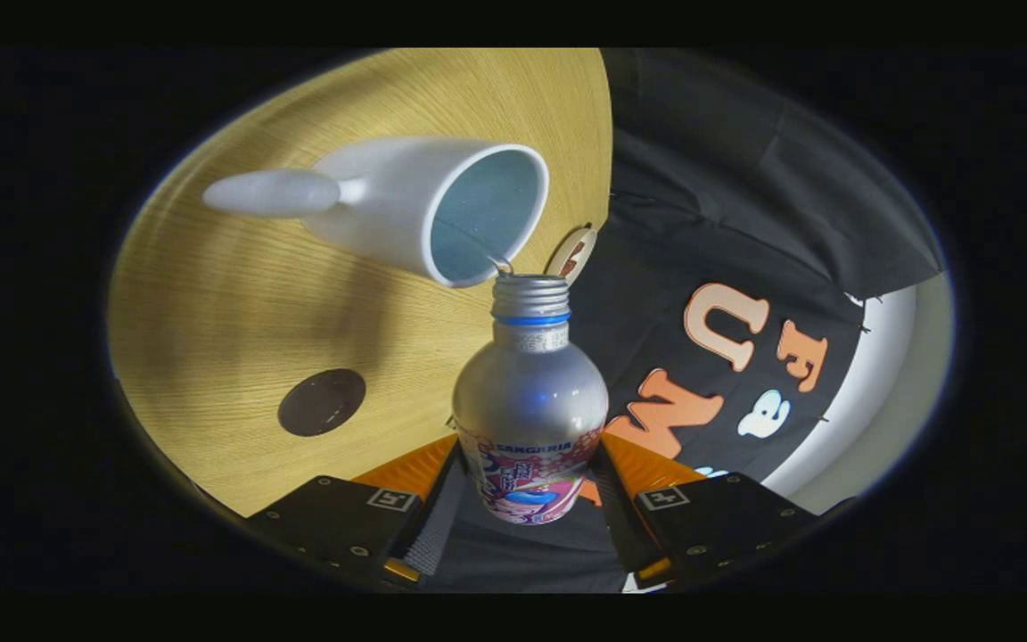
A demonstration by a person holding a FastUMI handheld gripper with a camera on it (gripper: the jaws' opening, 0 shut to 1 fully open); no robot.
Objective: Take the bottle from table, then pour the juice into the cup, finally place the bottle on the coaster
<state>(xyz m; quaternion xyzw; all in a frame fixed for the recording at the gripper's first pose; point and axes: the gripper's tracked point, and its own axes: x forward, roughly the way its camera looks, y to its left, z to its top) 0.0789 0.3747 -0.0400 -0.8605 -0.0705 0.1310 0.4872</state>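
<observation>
**Pour under way; coaster step outstanding**

The bottle [530, 392] is being held by the gripper [527, 499], whose two fingers are being pressed against either side of its labelled lower body, so the tool is clamped on the bottle and not standing apart; the cap is off and the threaded neck is being pointed ahead of the fingers at the cup [424, 209]. The bottle's open mouth is being brought right against the lower rim of the white cup, which is standing on the wooden table [237, 303] with its handle turned away from the bottle; a thin thread of liquid seems to be passing at the lip, though this is too small to be told with certainty, and how much juice is lying inside the cup cannot be made out. The first step, taking the bottle from the table, is being judged as done; the second, pouring, is being judged as in hand and probably early. The last step is not yet begun: the dark round coaster [322, 402] is lying bare on the table, well apart from the cup and beside the fingers' near side, and the bottle is yet to be righted and set upon it.
</observation>
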